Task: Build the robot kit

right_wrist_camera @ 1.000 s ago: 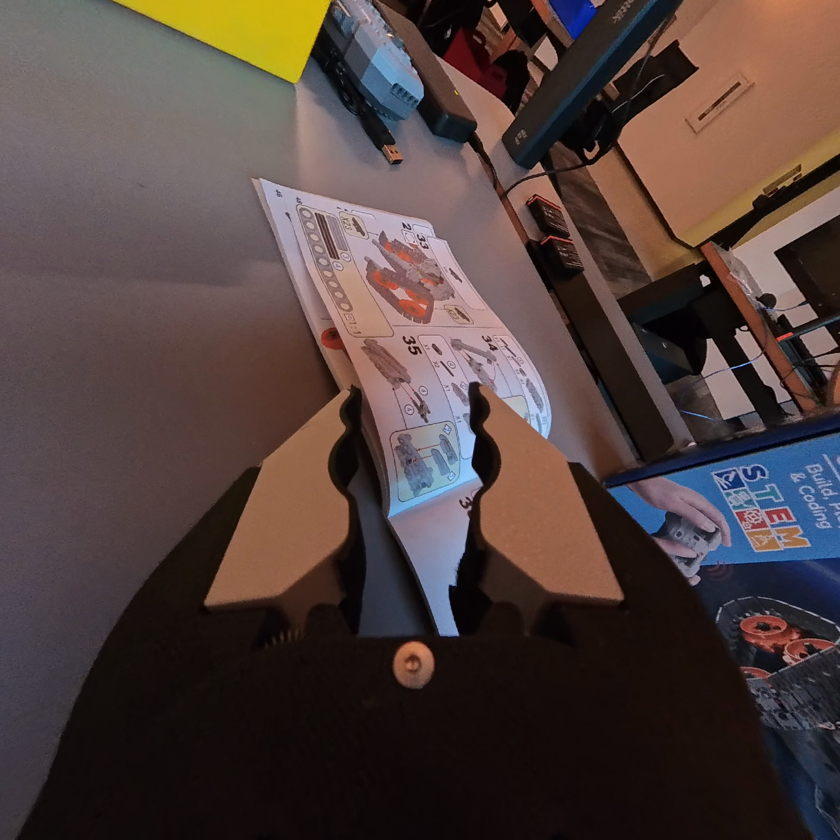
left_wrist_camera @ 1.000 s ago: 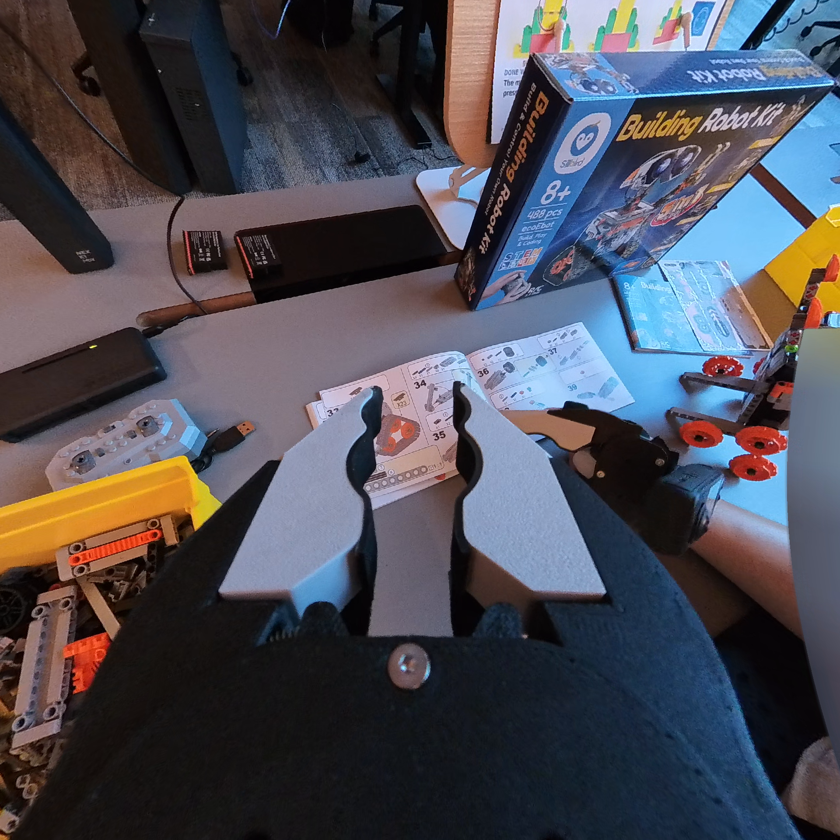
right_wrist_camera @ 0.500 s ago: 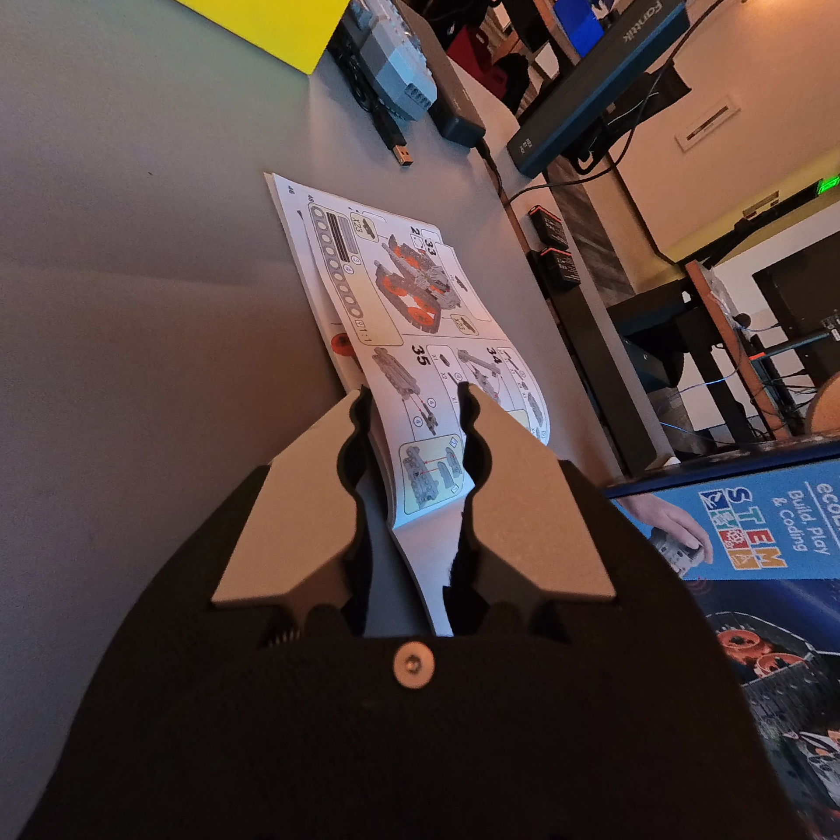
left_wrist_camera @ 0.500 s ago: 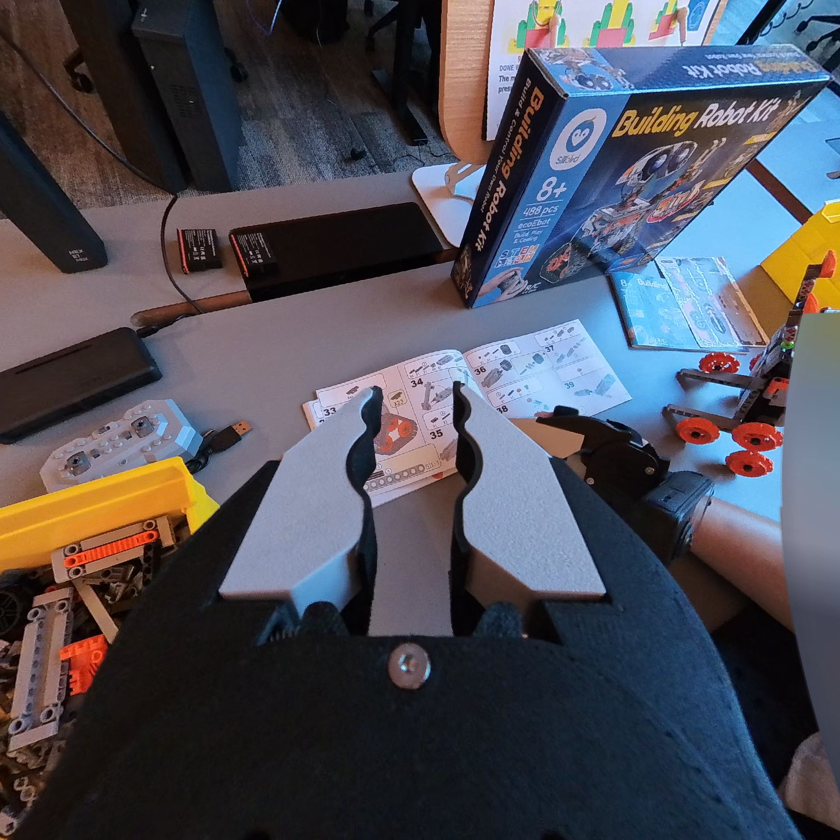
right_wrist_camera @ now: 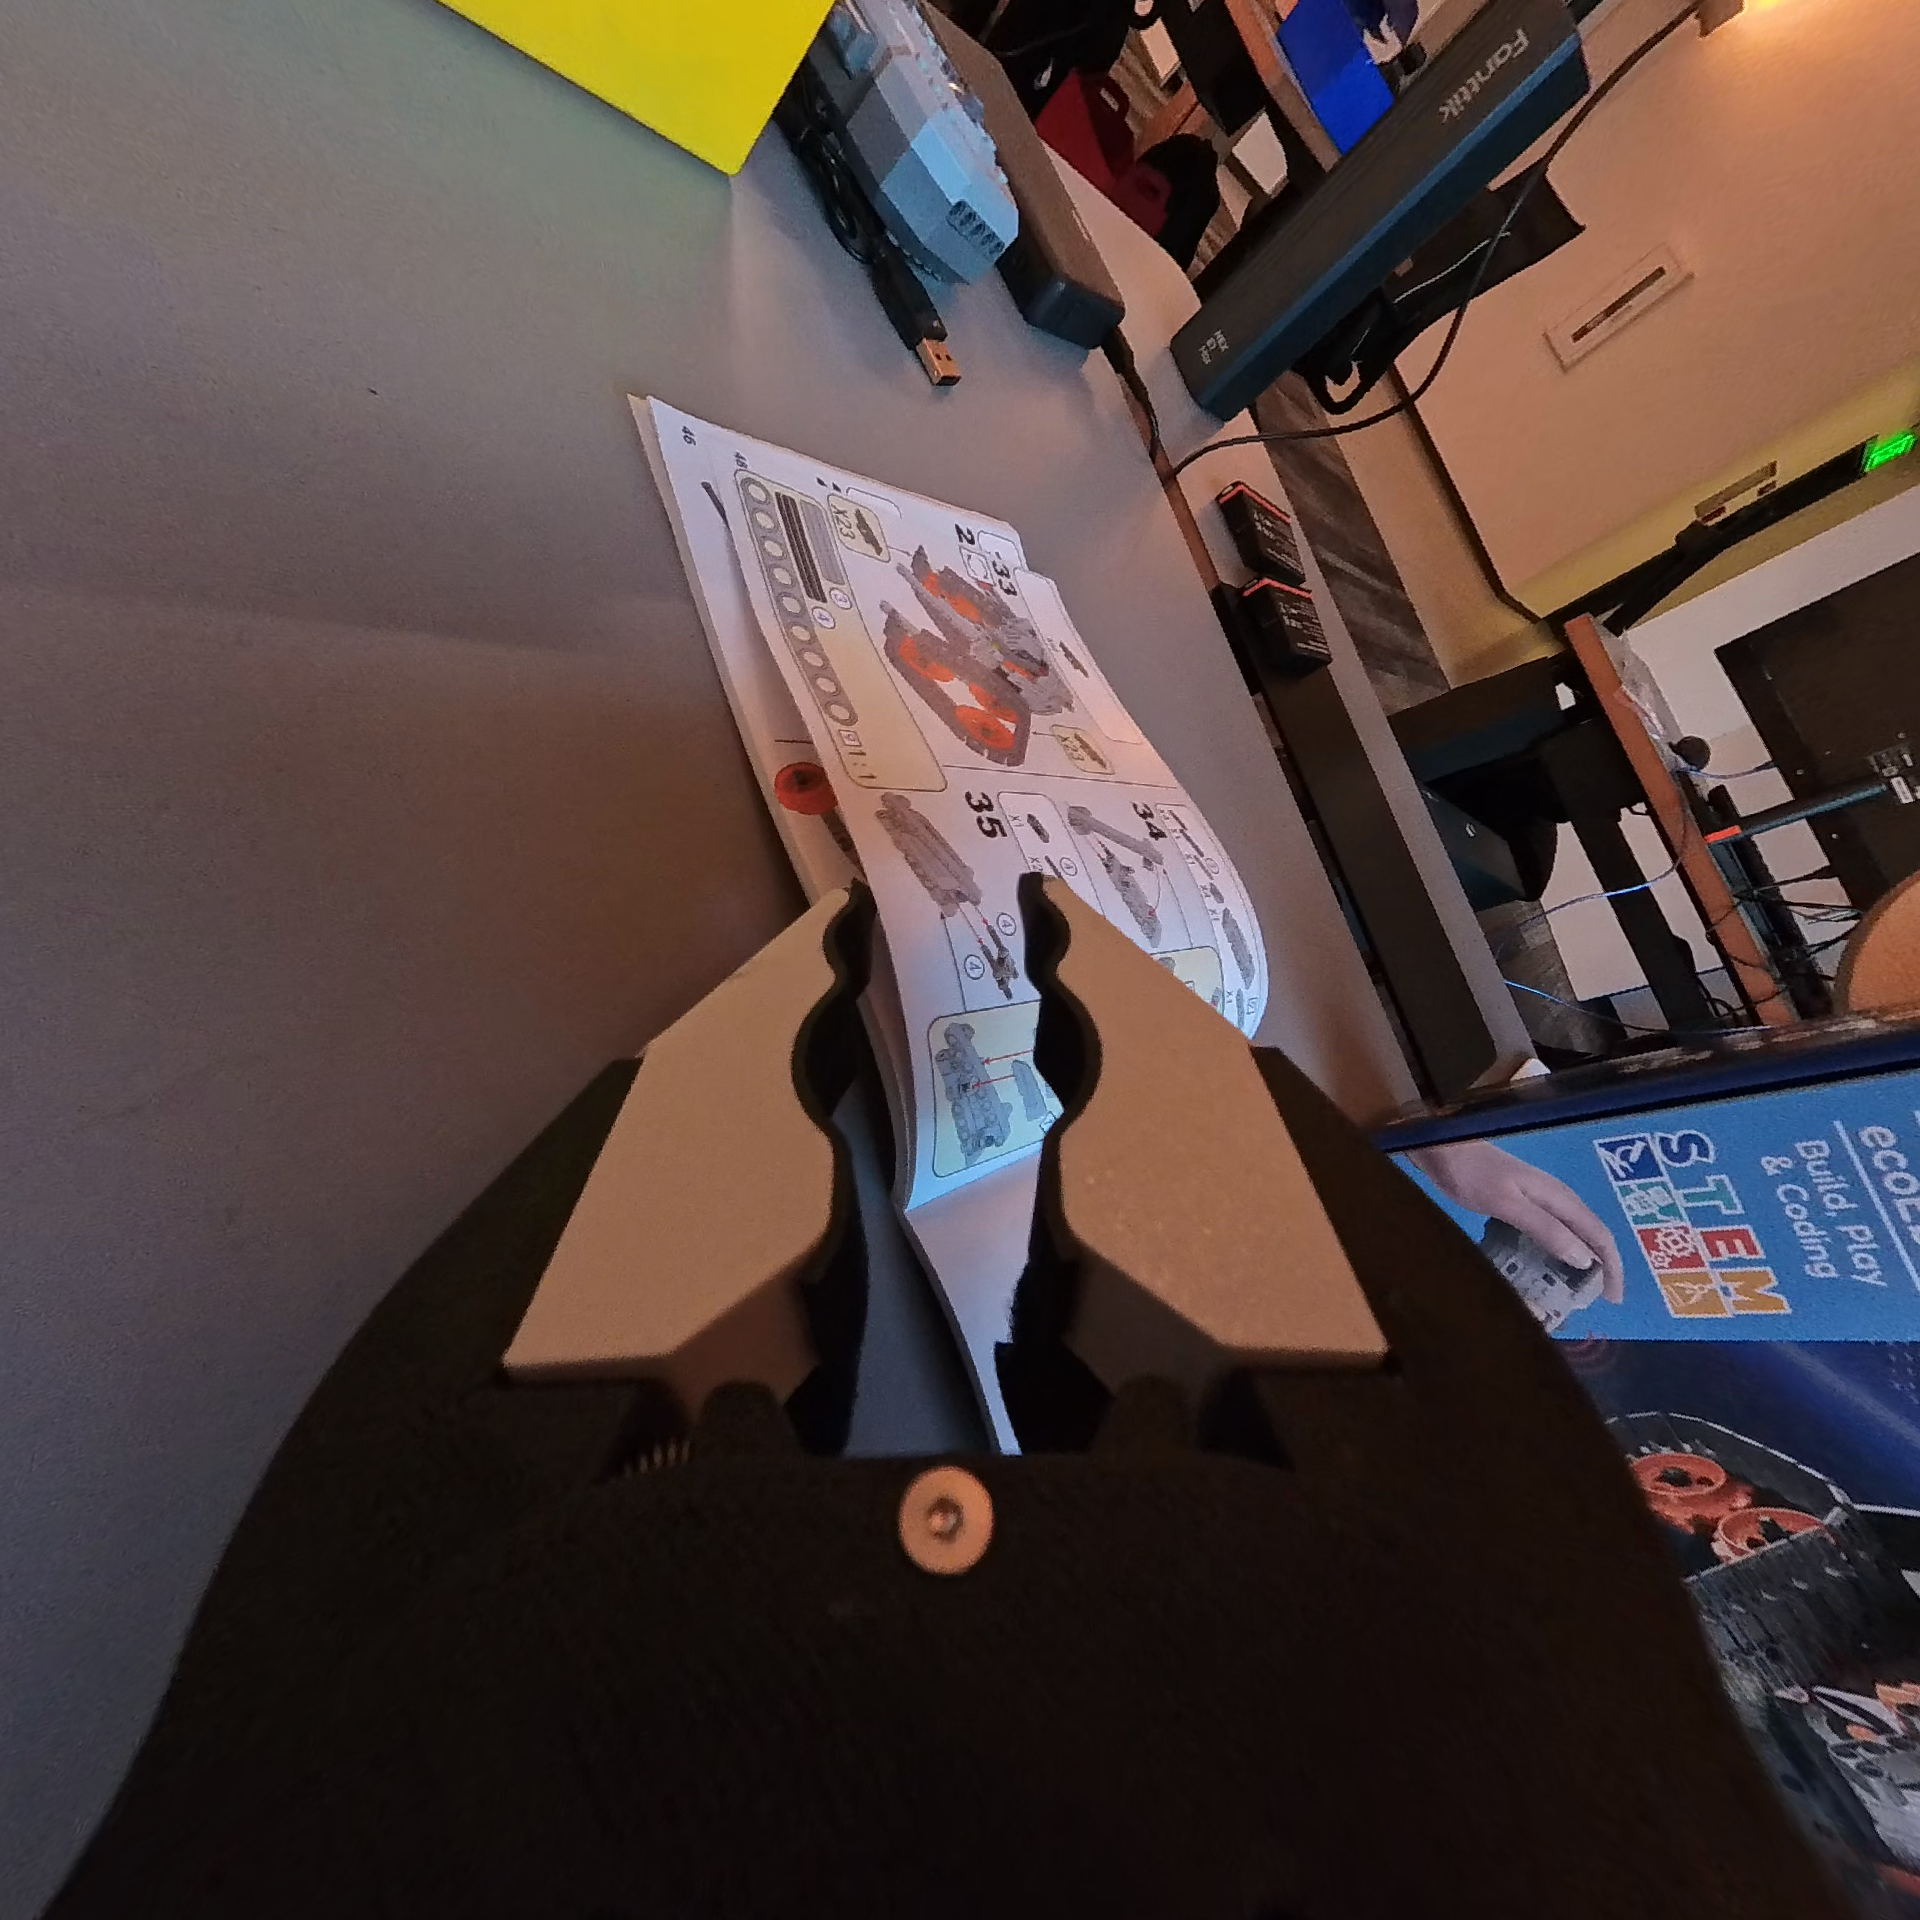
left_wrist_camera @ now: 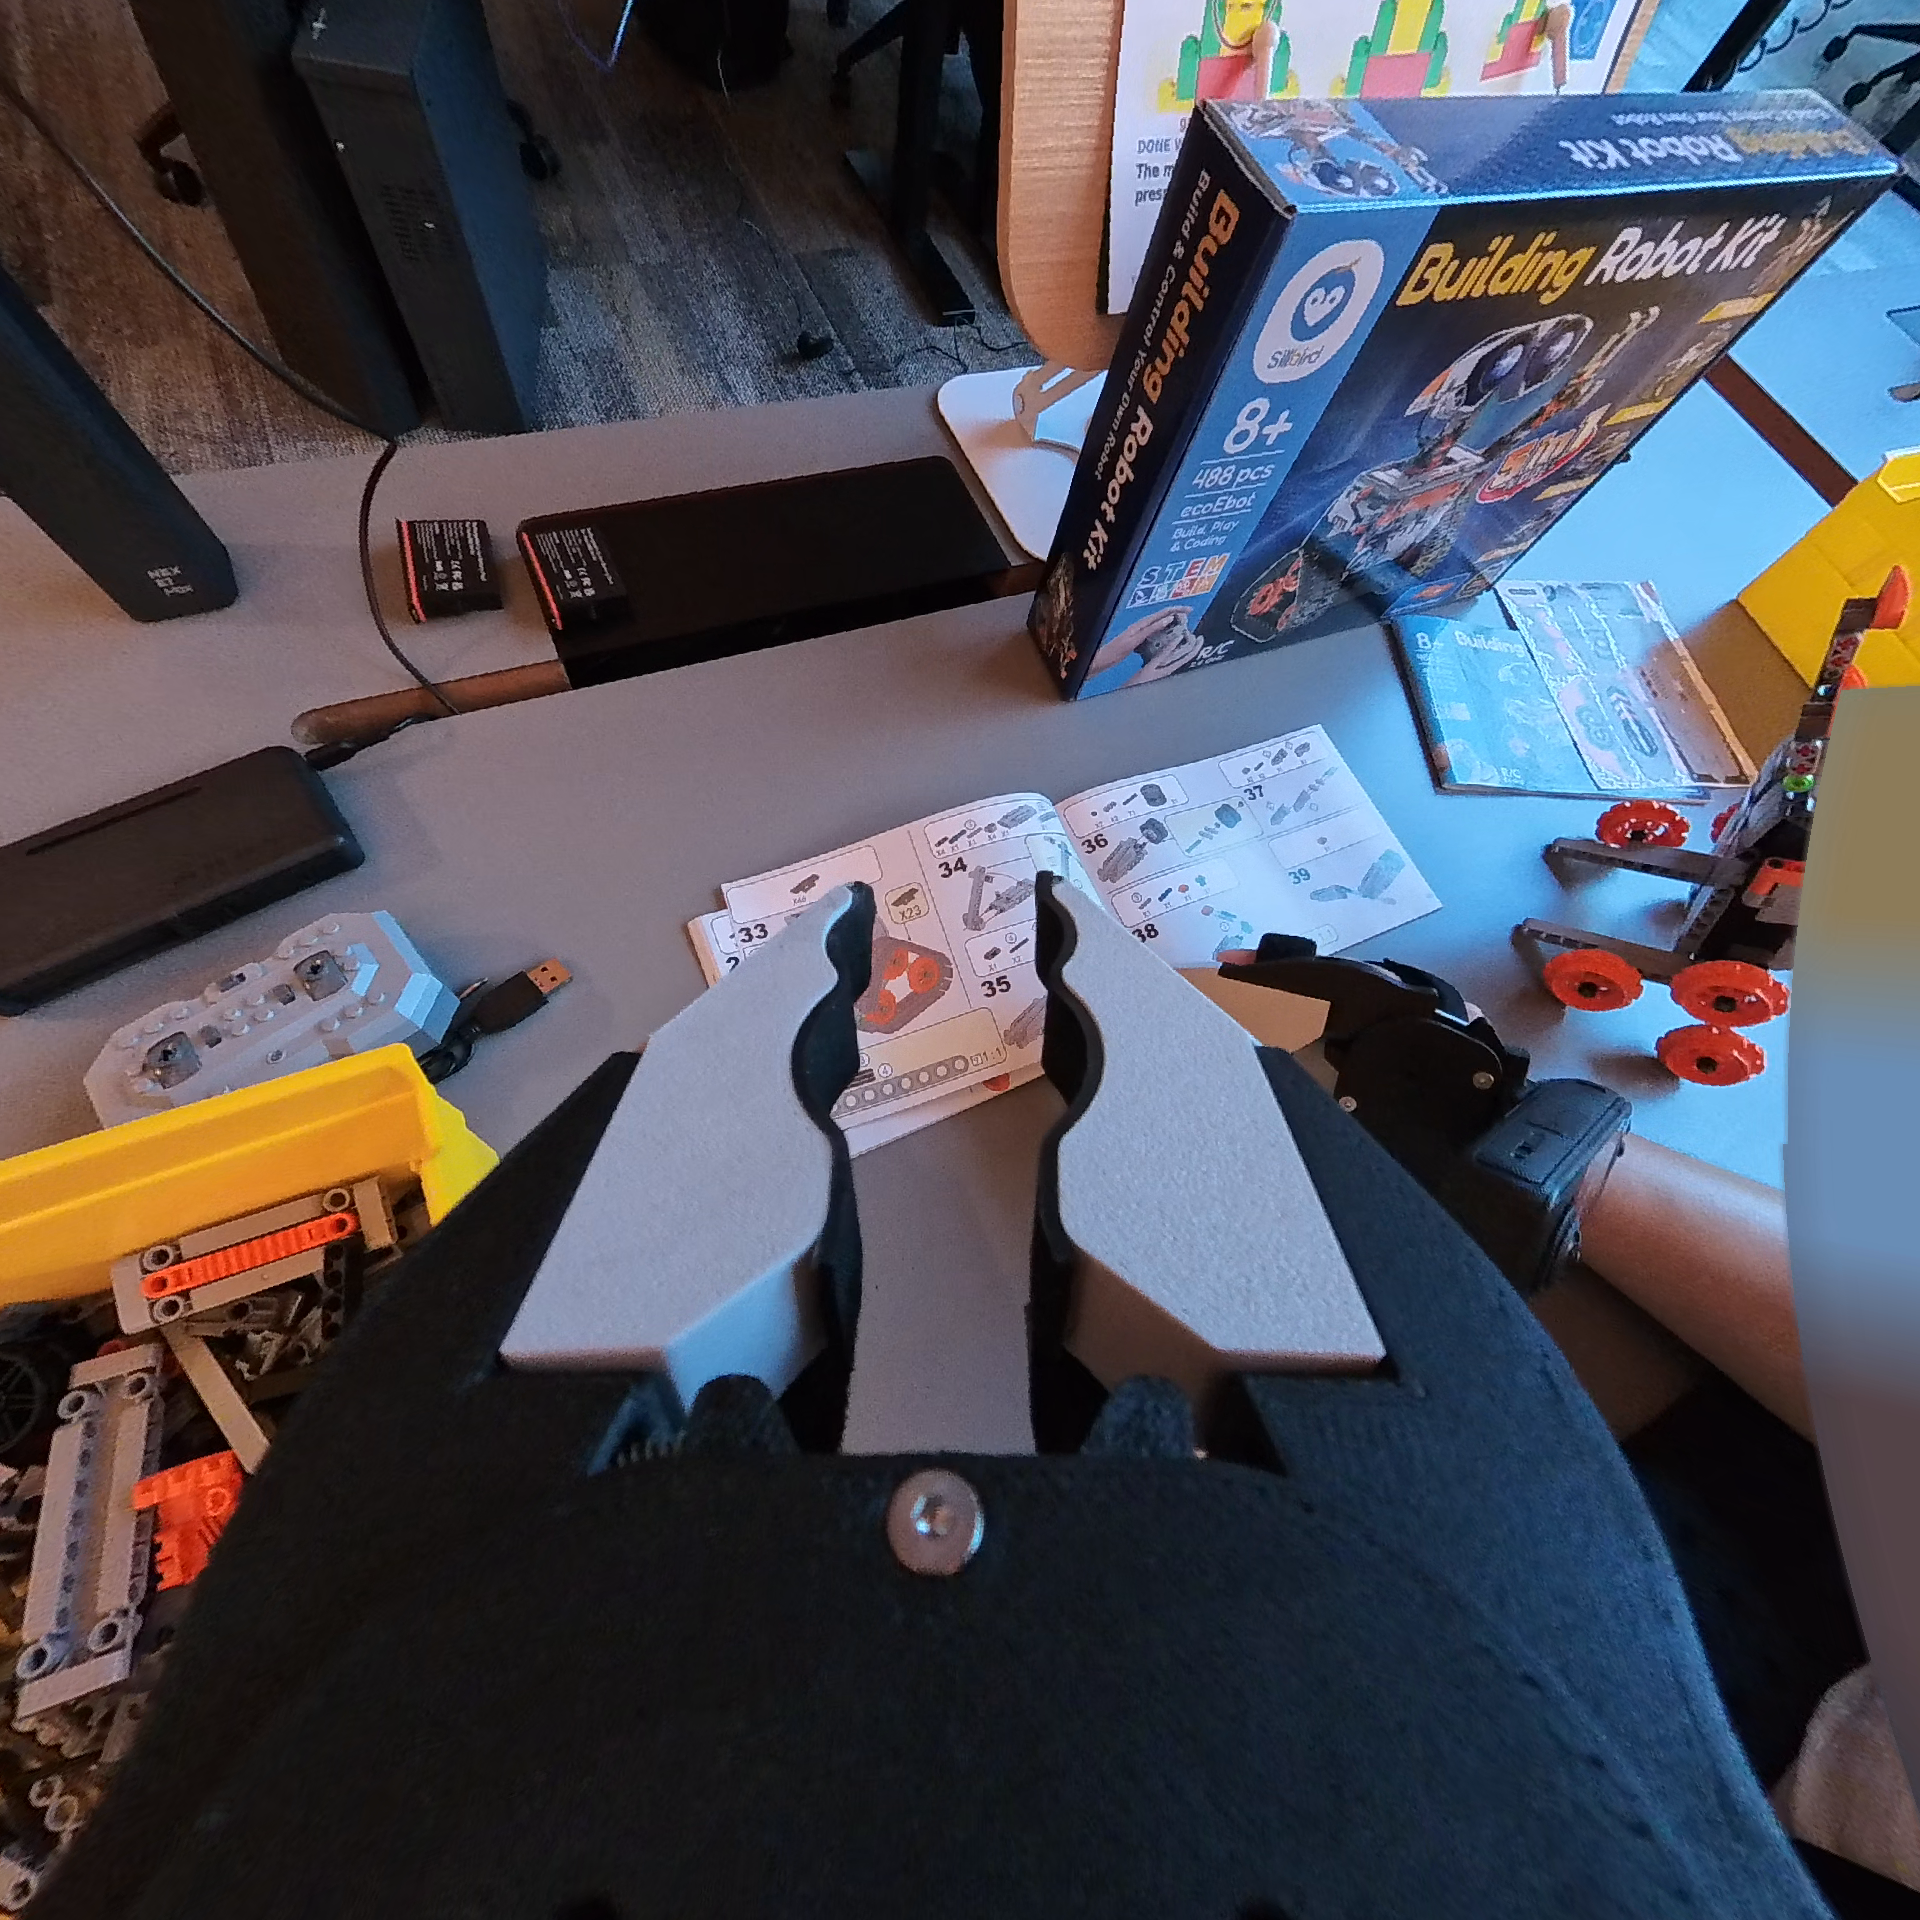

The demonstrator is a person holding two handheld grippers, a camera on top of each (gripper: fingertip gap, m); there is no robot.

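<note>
Right wrist view: right gripper (right_wrist_camera: 940,894) parted around lifted printed booklet (right_wrist_camera: 997,790) page; left gripper (left_wrist_camera: 945,904) parted, empty.

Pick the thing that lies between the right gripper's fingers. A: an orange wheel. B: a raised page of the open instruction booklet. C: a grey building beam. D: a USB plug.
B: in the right wrist view a curled page of the open booklet runs through the gap of the right gripper, whose fingers stand apart around it.

Open booklet (left_wrist_camera: 1070,904) mid-table (left_wrist_camera: 582,769), kit box (left_wrist_camera: 1434,374) behind, parts bin (left_wrist_camera: 208,1174) left, wheeled model (left_wrist_camera: 1704,935) right
</note>
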